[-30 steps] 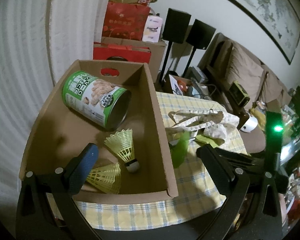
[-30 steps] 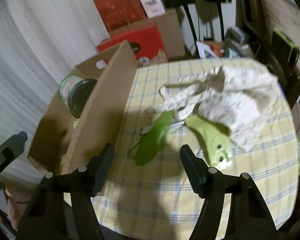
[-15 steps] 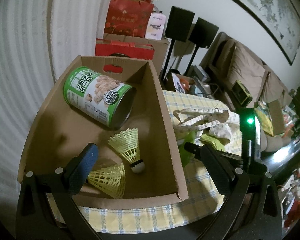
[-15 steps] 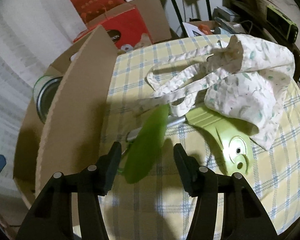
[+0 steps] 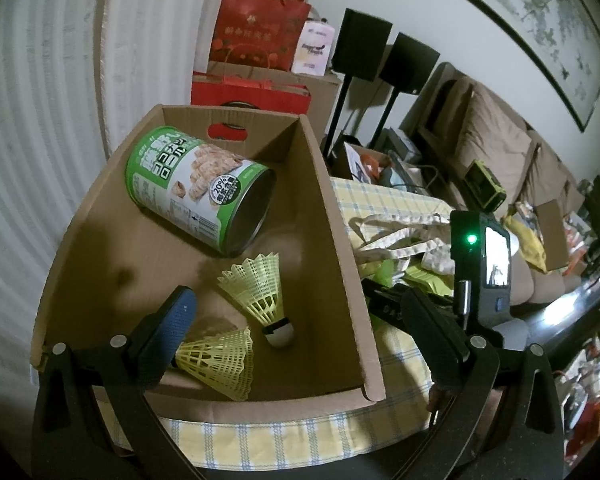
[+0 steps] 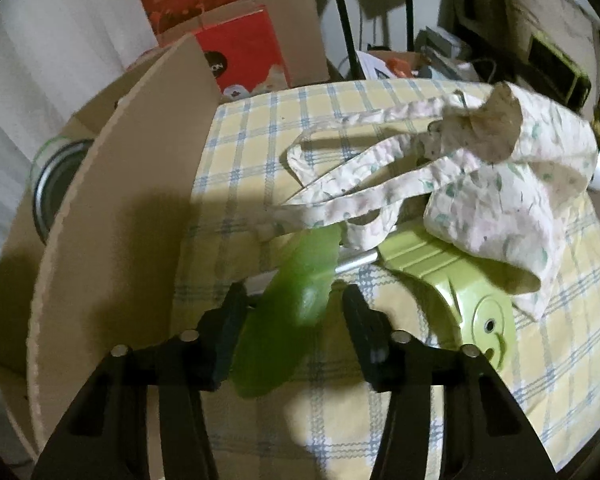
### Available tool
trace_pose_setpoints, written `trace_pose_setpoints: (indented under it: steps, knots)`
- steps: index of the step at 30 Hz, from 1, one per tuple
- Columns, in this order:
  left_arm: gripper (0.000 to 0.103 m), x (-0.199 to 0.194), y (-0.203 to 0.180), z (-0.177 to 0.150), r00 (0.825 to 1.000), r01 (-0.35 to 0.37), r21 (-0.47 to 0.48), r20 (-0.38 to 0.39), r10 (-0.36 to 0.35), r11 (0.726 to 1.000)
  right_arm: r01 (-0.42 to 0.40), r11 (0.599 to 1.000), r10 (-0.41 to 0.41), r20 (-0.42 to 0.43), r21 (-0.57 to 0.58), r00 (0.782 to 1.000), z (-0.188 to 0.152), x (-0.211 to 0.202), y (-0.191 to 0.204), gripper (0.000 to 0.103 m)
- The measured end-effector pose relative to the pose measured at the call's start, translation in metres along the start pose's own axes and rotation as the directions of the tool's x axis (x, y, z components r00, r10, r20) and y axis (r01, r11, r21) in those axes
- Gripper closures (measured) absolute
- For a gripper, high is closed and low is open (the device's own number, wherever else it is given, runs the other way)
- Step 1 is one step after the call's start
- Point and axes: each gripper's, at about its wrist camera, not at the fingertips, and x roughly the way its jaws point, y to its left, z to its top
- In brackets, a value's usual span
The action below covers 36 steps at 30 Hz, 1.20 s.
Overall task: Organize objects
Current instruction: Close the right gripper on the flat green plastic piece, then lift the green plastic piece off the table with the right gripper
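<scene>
A cardboard box (image 5: 340,216) holds a green snack can (image 5: 196,188) on its side and two yellow shuttlecocks (image 5: 260,288). My left gripper (image 5: 300,320) is open and empty above the box's near end. In the right wrist view my right gripper (image 6: 296,304) is open, its jaws either side of a green paddle-shaped handle (image 6: 292,300) lying on the checked tablecloth (image 6: 260,132), without gripping it. The handle joins a light green tool body (image 6: 460,284) partly under a floral cloth bag (image 6: 500,184). The box wall (image 6: 120,208) stands just left.
Red gift bags (image 5: 260,36) and brown cartons stand behind the table. Two black speakers on stands (image 5: 364,48) and a sofa (image 5: 500,140) are at the back right. The right gripper's body with a lit green lamp (image 5: 472,240) shows in the left wrist view.
My right gripper has moved forward and down until its jaws straddle the green handle. My left gripper has shifted slightly over the box; its contents have not moved.
</scene>
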Motion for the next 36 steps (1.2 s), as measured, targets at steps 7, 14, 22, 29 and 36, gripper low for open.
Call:
trace_pose_setpoints:
  steps: [7, 14, 22, 29, 36]
  knots:
    - [0.001, 0.000, -0.004, -0.002, 1.000, 0.001, 0.011, -0.003, -0.001, 1.000, -0.022, 0.999, 0.022, 0.010, -0.041, 1.000, -0.001, -0.006, 0.000, 0.084]
    - [0.001, -0.003, -0.012, -0.002, 1.000, 0.012, 0.019, 0.000, -0.012, 1.000, -0.052, 0.995, 0.055, 0.027, -0.083, 0.998, -0.006, -0.018, -0.001, 0.096]
    - [0.001, -0.005, -0.018, -0.003, 1.000, 0.018, 0.025, -0.004, -0.017, 1.000, -0.079, 0.994, 0.082, 0.027, -0.079, 0.996, -0.005, -0.020, -0.005, 0.097]
    - [0.001, -0.005, -0.017, -0.003, 1.000, 0.018, 0.020, -0.005, -0.018, 1.000, -0.088, 0.996, 0.088, -0.005, -0.030, 0.996, -0.007, -0.017, -0.006, 0.061]
    - [0.001, -0.004, -0.015, -0.005, 1.000, 0.021, 0.015, -0.010, -0.021, 1.000, -0.030, 0.996, 0.030, -0.010, -0.080, 1.000, -0.011, -0.007, 0.008, 0.059]
